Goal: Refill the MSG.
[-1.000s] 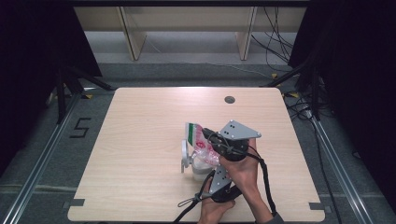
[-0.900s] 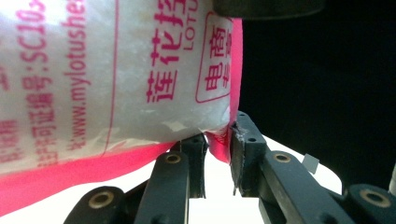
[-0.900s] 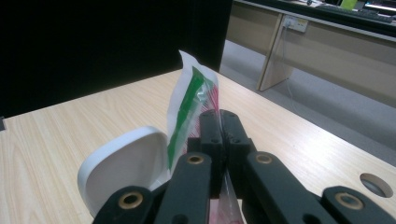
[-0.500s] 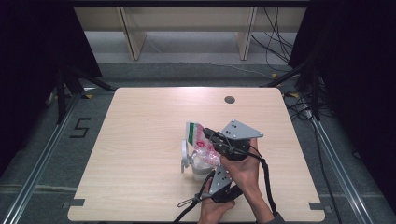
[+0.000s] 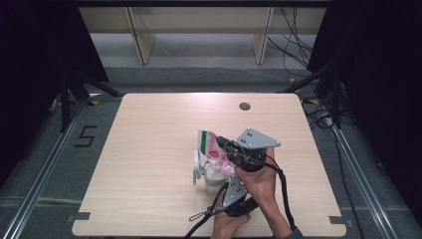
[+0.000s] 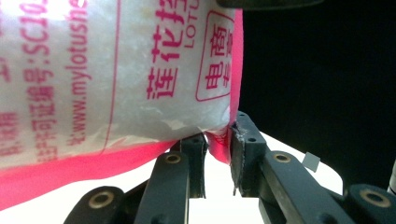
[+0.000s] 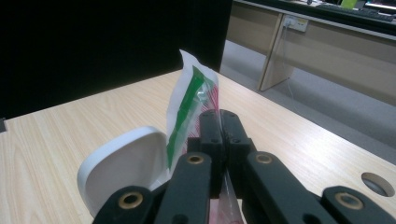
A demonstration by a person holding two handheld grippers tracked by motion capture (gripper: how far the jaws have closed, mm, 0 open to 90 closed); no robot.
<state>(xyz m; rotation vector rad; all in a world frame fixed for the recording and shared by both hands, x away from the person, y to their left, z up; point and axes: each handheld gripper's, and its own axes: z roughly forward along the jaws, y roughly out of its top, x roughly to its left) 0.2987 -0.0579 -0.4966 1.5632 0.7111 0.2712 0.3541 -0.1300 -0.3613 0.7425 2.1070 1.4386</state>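
Holding the bag above the white container

With my left gripper (image 6: 217, 156) I pinch the pink bottom corner of the plastic bag (image 5: 215, 151), and my right gripper (image 7: 219, 130) is clamped on its upper edge, probably to tip it over the white container (image 5: 208, 175) on the table (image 5: 149, 149).

Even overhead light, dark surround, soft focus up close

In the high view the tabletop (image 5: 149, 164) is evenly lit from above, with black to both sides and faint shadow at its near edge. In the left gripper view the bag (image 6: 116, 70) looms slightly blurred, glare bleaching its top and the tabletop beneath. The right gripper view's tongs (image 7: 219, 140) are soft.
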